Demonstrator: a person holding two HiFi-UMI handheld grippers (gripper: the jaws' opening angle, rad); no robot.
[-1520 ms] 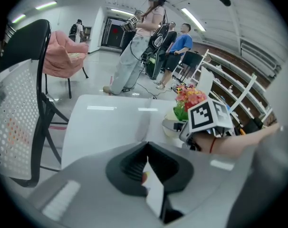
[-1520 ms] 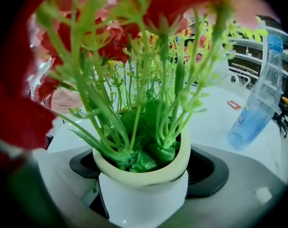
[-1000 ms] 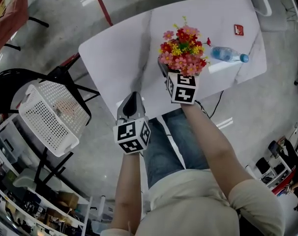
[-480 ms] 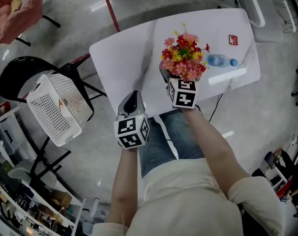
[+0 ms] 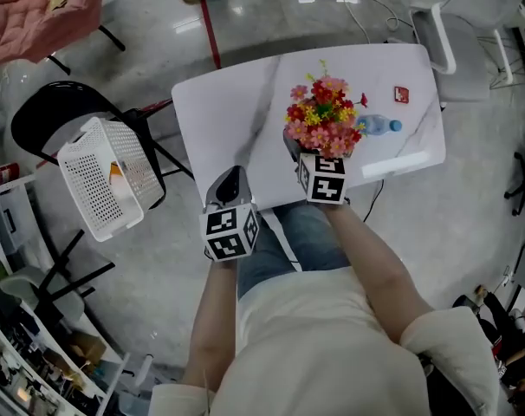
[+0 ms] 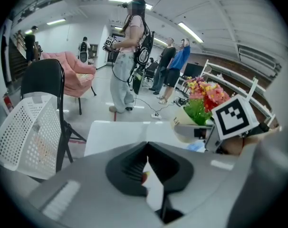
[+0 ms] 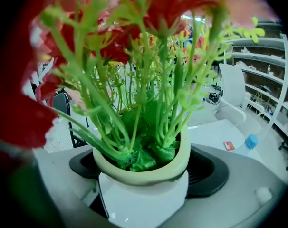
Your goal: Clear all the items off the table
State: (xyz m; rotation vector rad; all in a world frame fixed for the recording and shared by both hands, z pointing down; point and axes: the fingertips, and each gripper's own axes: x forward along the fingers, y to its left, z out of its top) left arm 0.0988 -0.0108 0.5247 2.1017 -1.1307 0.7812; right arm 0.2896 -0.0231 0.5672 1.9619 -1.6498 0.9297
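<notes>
**Change.** In the head view the white table (image 5: 219, 115) now sits smaller and farther off than a second ago, with more floor showing around it. The person appears to have drawn back from its near edge. The black chair (image 5: 50, 115) and the perforated white basket (image 5: 102, 185) on it, to the left, have come further into view.

The pot of flowers (image 5: 322, 121) has stayed with the right gripper above the table's near edge. Whether it is clear of the top cannot be read.

Judgement: the first item is in hand and on its way off, with the basket its likely destination. A water bottle (image 5: 375, 126) and a small red item (image 5: 402, 95) remain at the table's right.

**Right gripper** (image 7: 143, 175). The jaws are spread to the pot's width. The pads are clamped on either side of its white body, below the cream rim.

**Left gripper** (image 6: 147, 148). The jaws are closed tip to tip and hold nothing. It hangs at the near edge, left of the pot.
</notes>
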